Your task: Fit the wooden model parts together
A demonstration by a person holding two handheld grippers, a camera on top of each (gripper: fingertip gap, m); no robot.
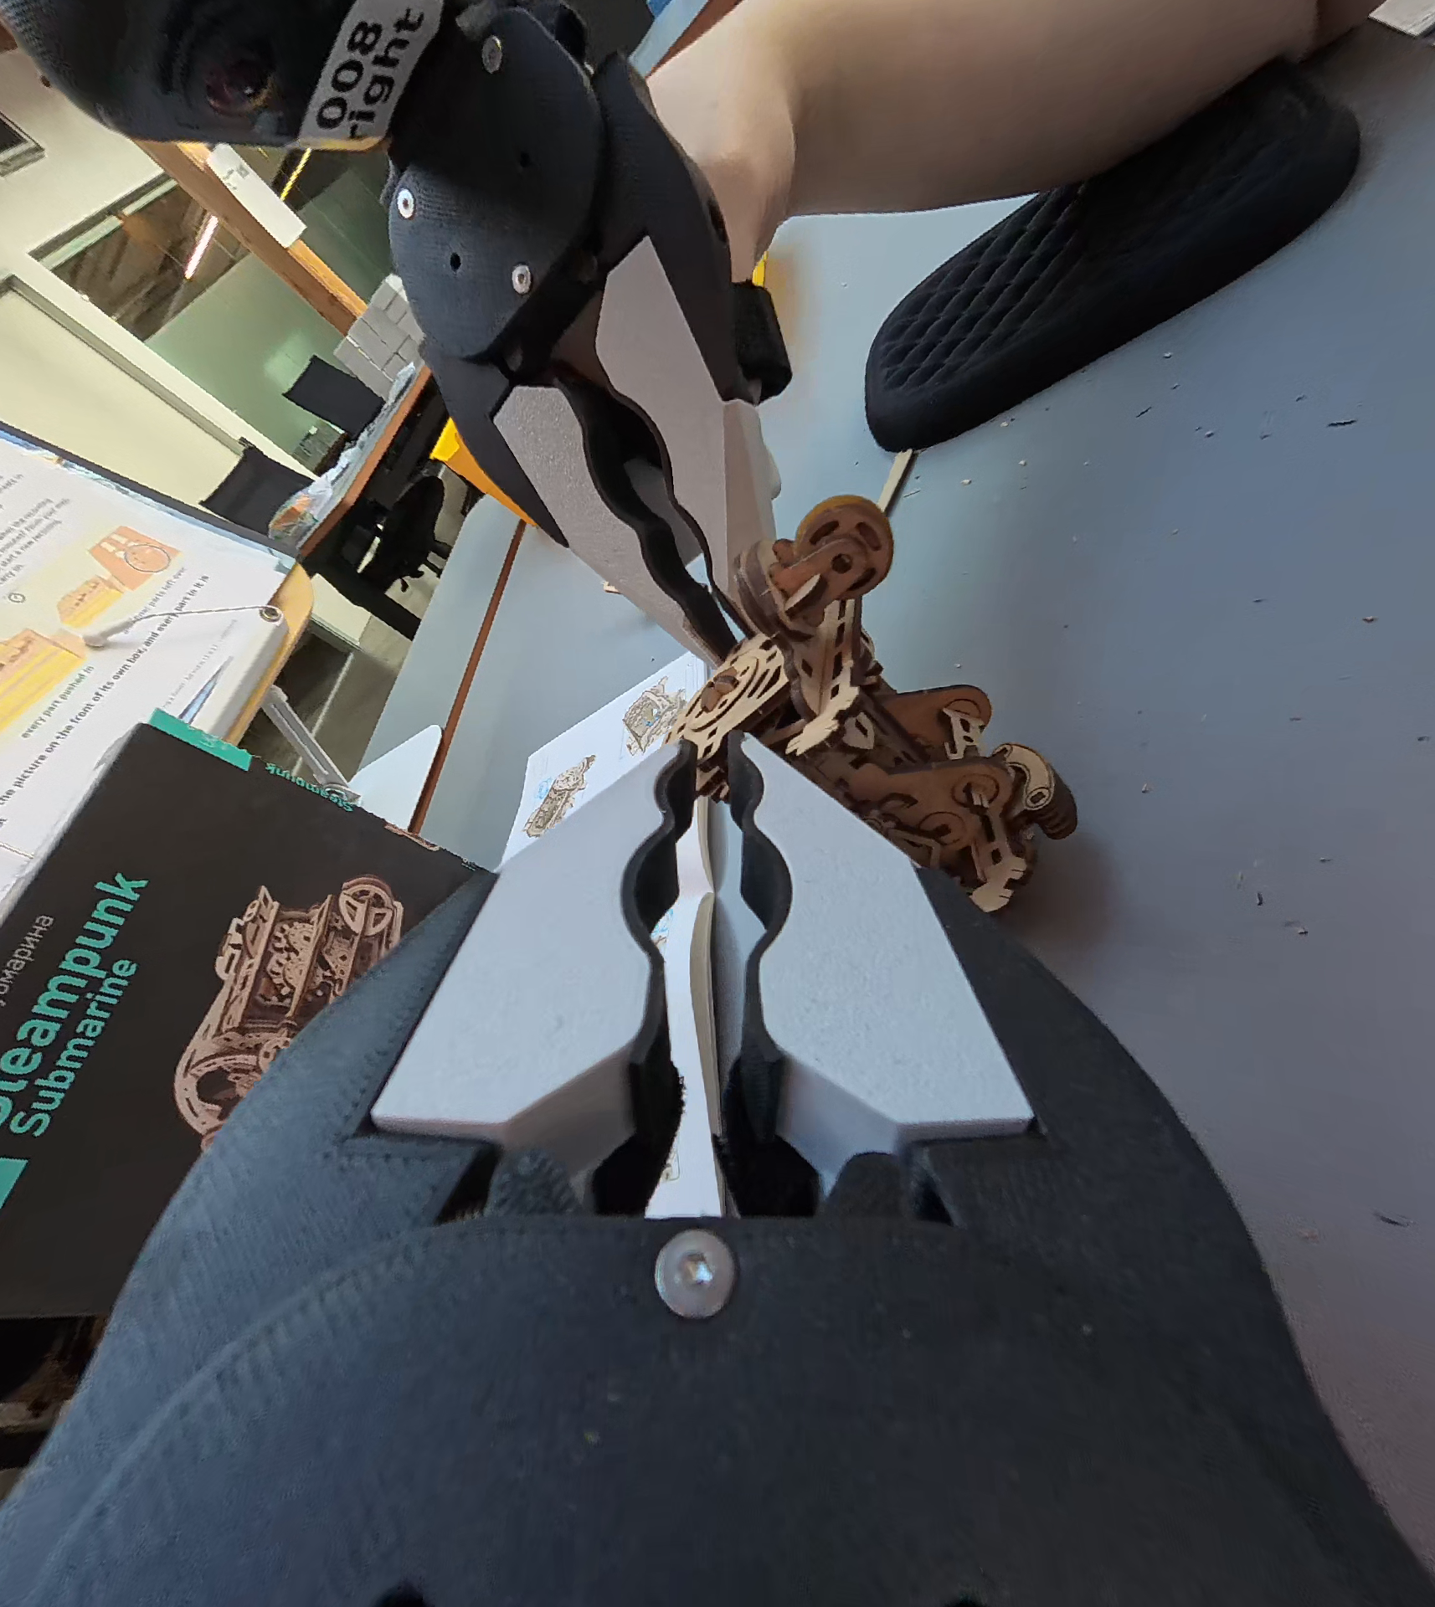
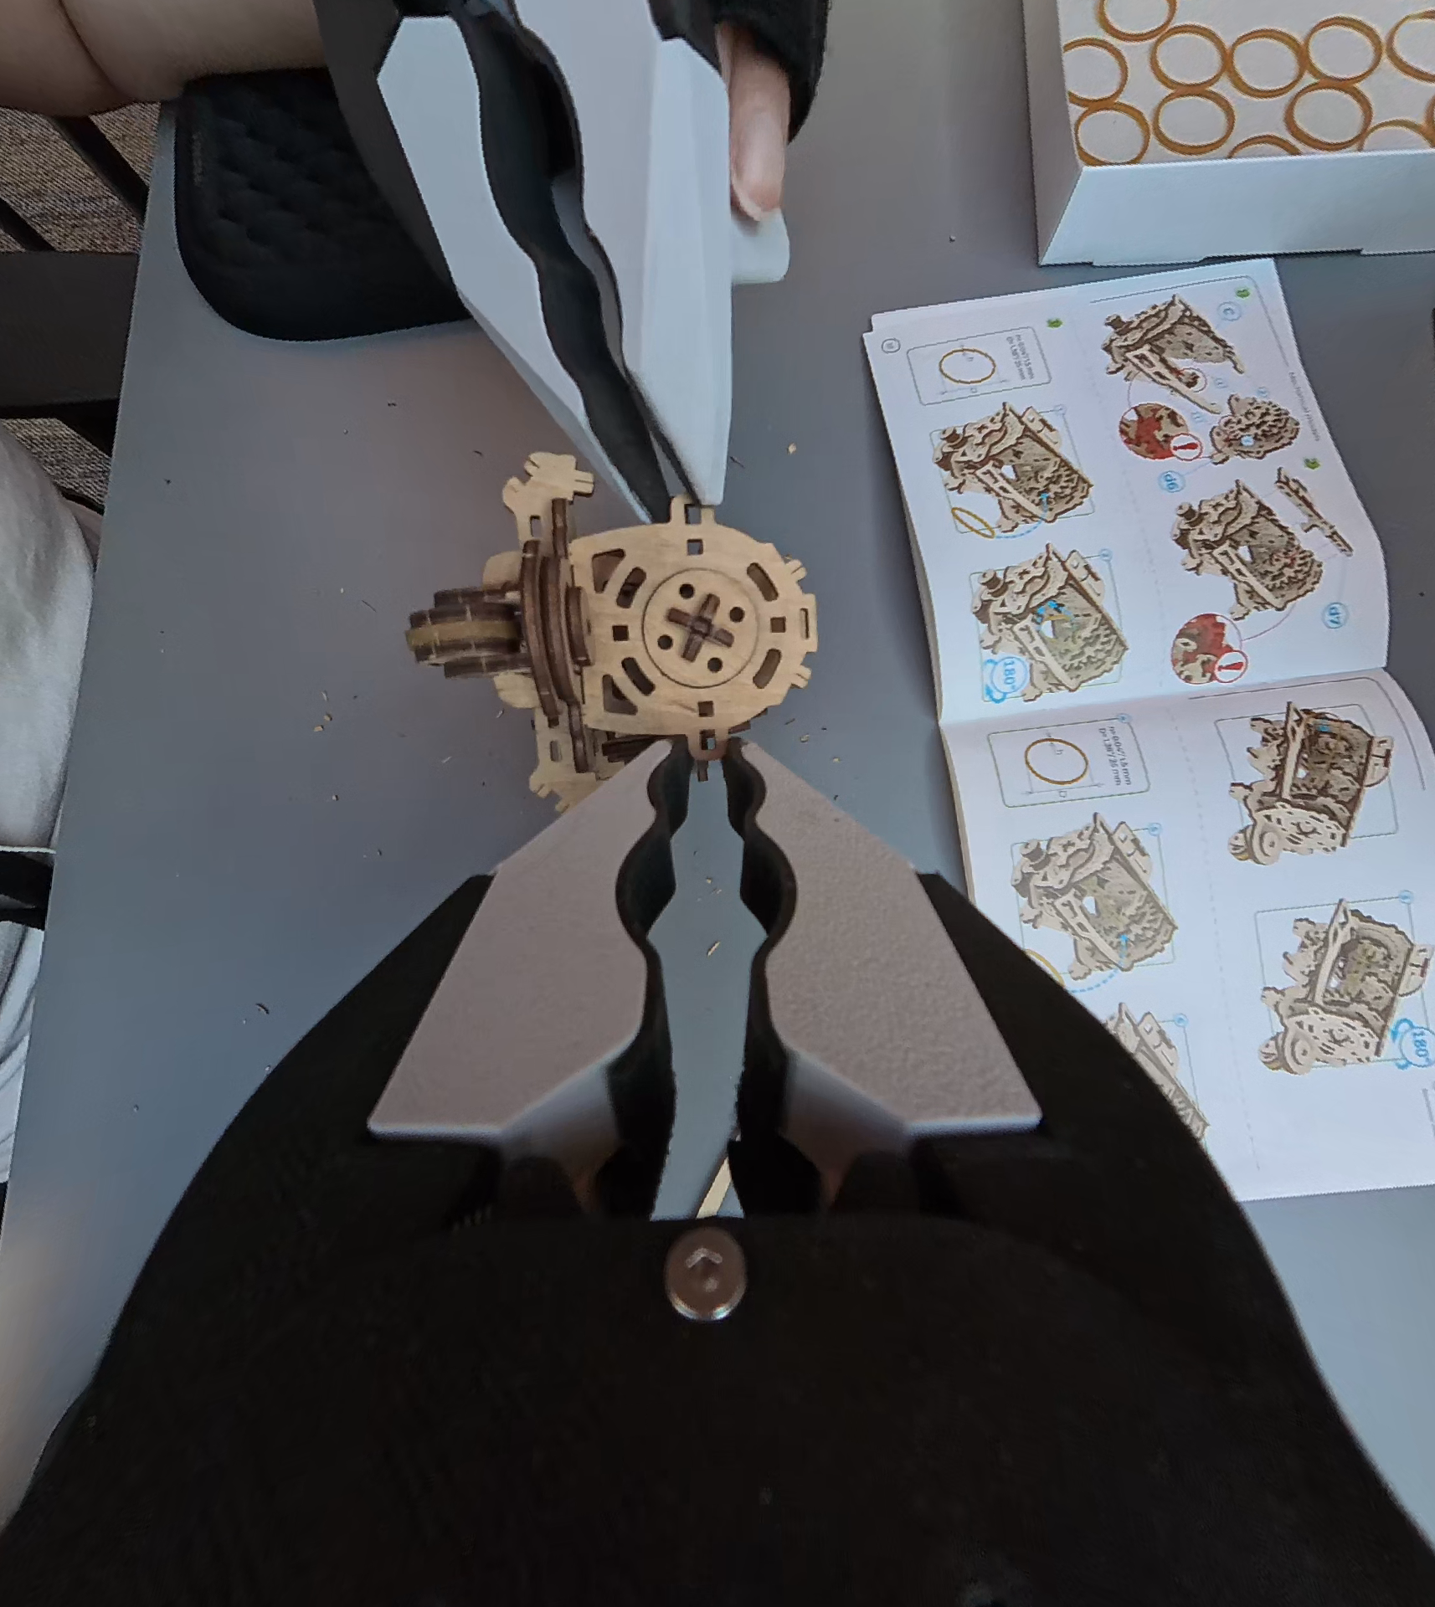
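A partly built wooden model point(image 2: 697, 635) with an oval end plate and a wheel stands tilted on the grey table point(image 2: 262, 913). In the right wrist view my right gripper point(image 2: 704, 755) is shut on a small tab at the plate's near edge. My left gripper point(image 2: 684, 500) comes in from the top and pinches the tab on the opposite edge. In the left wrist view the model point(image 1: 836, 696) slopes down to the table. There, my left gripper point(image 1: 710, 750) grips the plate from below and the right gripper point(image 1: 718, 630) grips it from above.
An open instruction booklet point(image 2: 1149, 696) lies right of the model. A white box of rubber bands point(image 2: 1271, 113) stands behind it. A black kit box point(image 1: 131, 1000) lies beside them. A black padded rest point(image 1: 1114, 261) lies under a forearm point(image 1: 914, 104). Wood crumbs dot the table. There is about 5 centimeters between the tips of the two grippers.
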